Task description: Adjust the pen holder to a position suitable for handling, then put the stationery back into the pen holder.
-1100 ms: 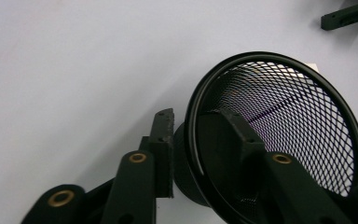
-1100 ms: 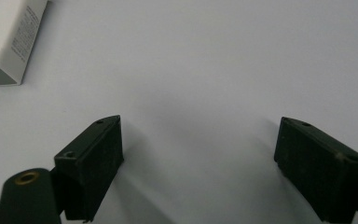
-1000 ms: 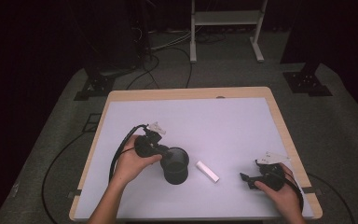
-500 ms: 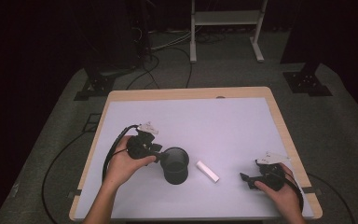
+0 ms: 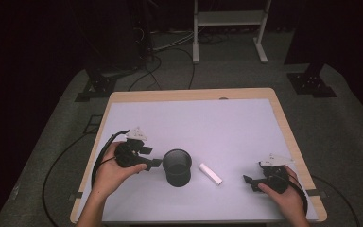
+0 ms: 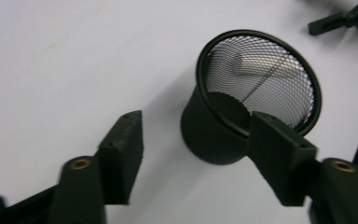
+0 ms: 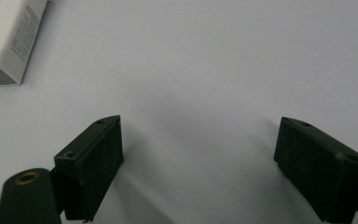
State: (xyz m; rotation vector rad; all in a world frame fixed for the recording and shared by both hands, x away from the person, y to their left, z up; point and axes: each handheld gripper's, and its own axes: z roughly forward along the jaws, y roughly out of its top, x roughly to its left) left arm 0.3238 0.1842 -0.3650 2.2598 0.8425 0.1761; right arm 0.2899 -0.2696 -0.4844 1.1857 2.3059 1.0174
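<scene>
Jaws of the left gripper (image 5: 157, 163) have just been opening, releasing the mesh cup (image 5: 177, 167), now upright mid-bench (image 5: 227, 123) beside a white box (image 5: 210, 173); placement appears complete. Right gripper (image 5: 246, 180) rests wide open, empty.

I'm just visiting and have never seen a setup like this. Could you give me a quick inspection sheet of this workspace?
Surface: pale table top with a wooden rim, looks clean.
Job's things: black mesh cup upright, nothing seen inside; small white box lying flat just to its right, apart from it.
Clutter: nothing seen.
Claws: left claw open beside the cup, its jaws have just been opening and nothing is pressed between them; right claw open, resting near the table's right edge, nothing in it.
Cables: black cable loops from the left claw; more on the floor.
Surroundings: dark room, grey floor mat, white stand behind.
</scene>
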